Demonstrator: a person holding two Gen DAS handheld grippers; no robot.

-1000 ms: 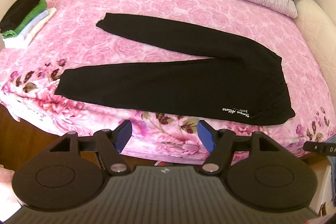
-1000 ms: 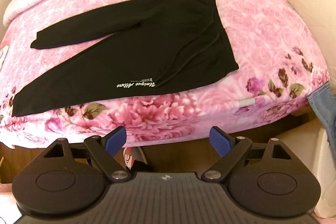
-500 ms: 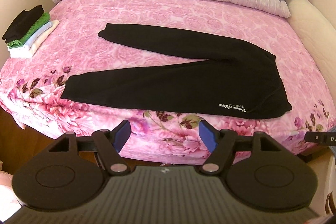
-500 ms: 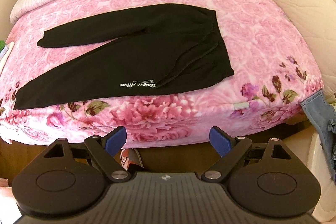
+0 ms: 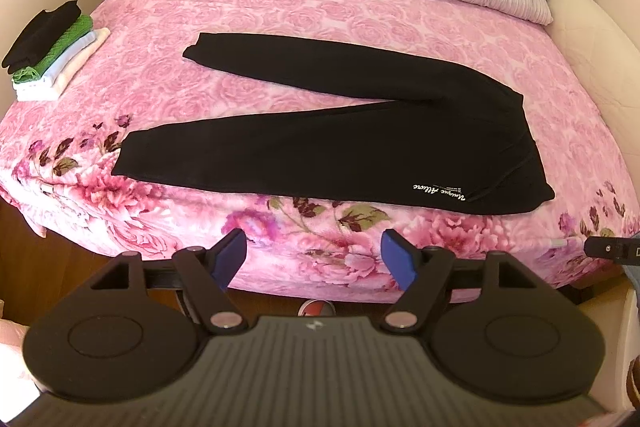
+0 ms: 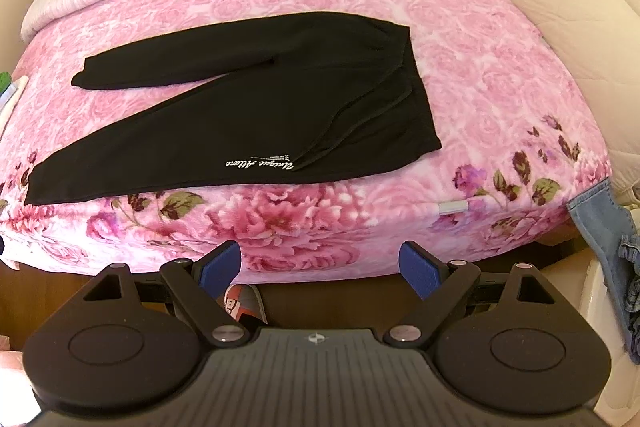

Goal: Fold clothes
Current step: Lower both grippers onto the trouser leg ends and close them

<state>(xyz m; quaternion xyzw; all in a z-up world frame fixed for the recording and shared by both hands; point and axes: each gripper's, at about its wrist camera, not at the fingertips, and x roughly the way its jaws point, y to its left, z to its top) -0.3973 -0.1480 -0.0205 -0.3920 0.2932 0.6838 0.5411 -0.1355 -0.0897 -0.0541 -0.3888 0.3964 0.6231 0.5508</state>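
item: black trousers [image 5: 340, 143], unfolded, flat on the pink floral blanket [image 5: 360, 11], legs spread in a v toward your left, waistband to your right, near leg along the bed's front edge. your left gripper [image 5: 313, 258]: fingers apart, empty, short of the bed. your right gripper [image 6: 320, 265]: fingers apart, empty, likewise. also: stack of folded clothes [image 5: 50, 53] at far left corner; denim garment [image 6: 604, 227] hanging at right.

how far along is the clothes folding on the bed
Done: a stack of folded clothes sits at the far left corner of the pink bedspread. In hand: nothing; the left tool and right tool are both open, short of the bed edge. Left: the black trousers lie flat and unfolded, legs spread apart, waistband to the right. Denim hangs beside the bed, apparently waiting too.
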